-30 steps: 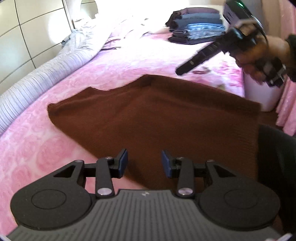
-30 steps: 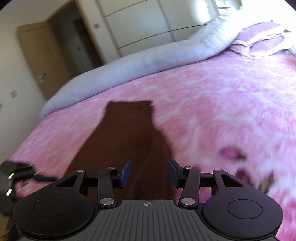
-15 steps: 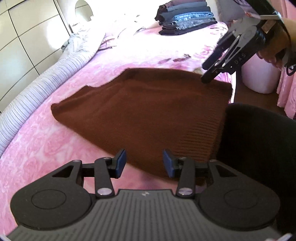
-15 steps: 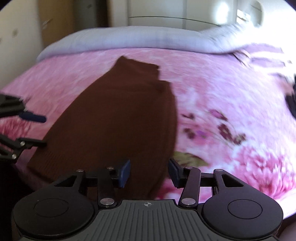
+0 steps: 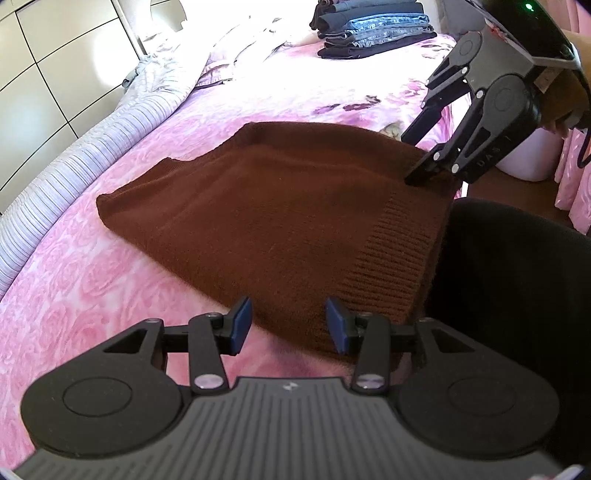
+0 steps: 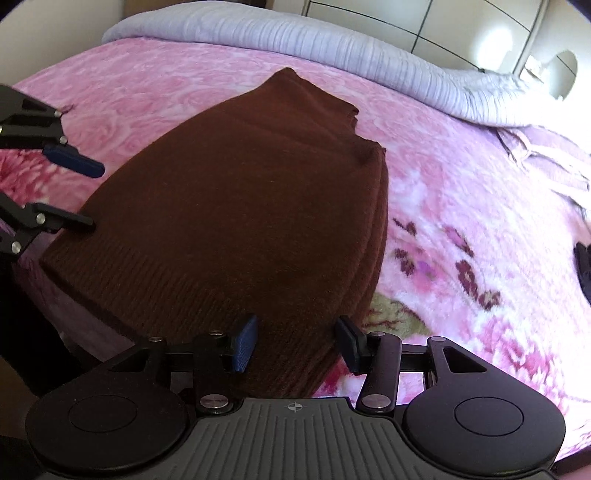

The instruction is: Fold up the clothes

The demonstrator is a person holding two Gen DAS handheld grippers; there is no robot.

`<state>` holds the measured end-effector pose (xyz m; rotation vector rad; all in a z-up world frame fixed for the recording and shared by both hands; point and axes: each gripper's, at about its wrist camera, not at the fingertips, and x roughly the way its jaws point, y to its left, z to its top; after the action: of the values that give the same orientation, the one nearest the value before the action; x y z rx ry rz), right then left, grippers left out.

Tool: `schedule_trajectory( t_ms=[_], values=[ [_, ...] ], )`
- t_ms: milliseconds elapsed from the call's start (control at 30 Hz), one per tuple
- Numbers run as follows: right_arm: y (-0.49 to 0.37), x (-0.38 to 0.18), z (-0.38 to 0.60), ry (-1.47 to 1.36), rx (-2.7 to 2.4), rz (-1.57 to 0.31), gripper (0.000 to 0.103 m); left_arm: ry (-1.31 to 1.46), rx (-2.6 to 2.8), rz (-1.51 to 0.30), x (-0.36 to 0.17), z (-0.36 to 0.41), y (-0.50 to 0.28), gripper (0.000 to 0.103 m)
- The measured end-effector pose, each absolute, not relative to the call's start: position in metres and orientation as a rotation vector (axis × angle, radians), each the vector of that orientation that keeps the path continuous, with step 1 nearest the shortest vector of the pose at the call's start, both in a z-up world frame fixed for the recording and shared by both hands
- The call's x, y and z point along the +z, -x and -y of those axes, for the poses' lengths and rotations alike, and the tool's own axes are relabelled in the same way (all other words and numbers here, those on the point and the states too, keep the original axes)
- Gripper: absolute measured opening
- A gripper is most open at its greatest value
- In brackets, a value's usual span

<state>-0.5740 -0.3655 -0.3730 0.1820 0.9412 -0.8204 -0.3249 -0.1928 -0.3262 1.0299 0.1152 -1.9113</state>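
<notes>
A brown knitted sweater [image 5: 280, 214] lies folded lengthwise on the pink bed, ribbed hem toward me; it also shows in the right wrist view [image 6: 236, 206]. My left gripper [image 5: 290, 325] is open, its jaws over the hem's left corner. My right gripper [image 6: 295, 341] is open over the hem's right corner. In the left wrist view the right gripper [image 5: 417, 155] comes down onto the sweater's far right corner. In the right wrist view the left gripper [image 6: 81, 195] is open at the left edge of the sweater.
A stack of folded clothes [image 5: 373, 27] sits at the far end of the bed. A striped grey duvet [image 5: 92, 136] runs along the bed's far side by the wardrobe. A white round container [image 5: 524, 162] stands beside the bed. My dark clothing [image 5: 517, 280] is at the bed's edge.
Both grippers have come down to the sweater's hem. The right gripper swung from pointing across the bed to the hem's right corner. Both stay open.
</notes>
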Motion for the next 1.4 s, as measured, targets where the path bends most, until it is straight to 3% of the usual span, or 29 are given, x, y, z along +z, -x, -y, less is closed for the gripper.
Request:
schedule_trajectory(
  t_ms=[1400],
  values=[
    [0.559,-0.382,0.36,-0.052,-0.772,-0.999,0.049,-1.056,-1.912,-0.039,-0.326,0.191,0.33,0.04]
  ],
)
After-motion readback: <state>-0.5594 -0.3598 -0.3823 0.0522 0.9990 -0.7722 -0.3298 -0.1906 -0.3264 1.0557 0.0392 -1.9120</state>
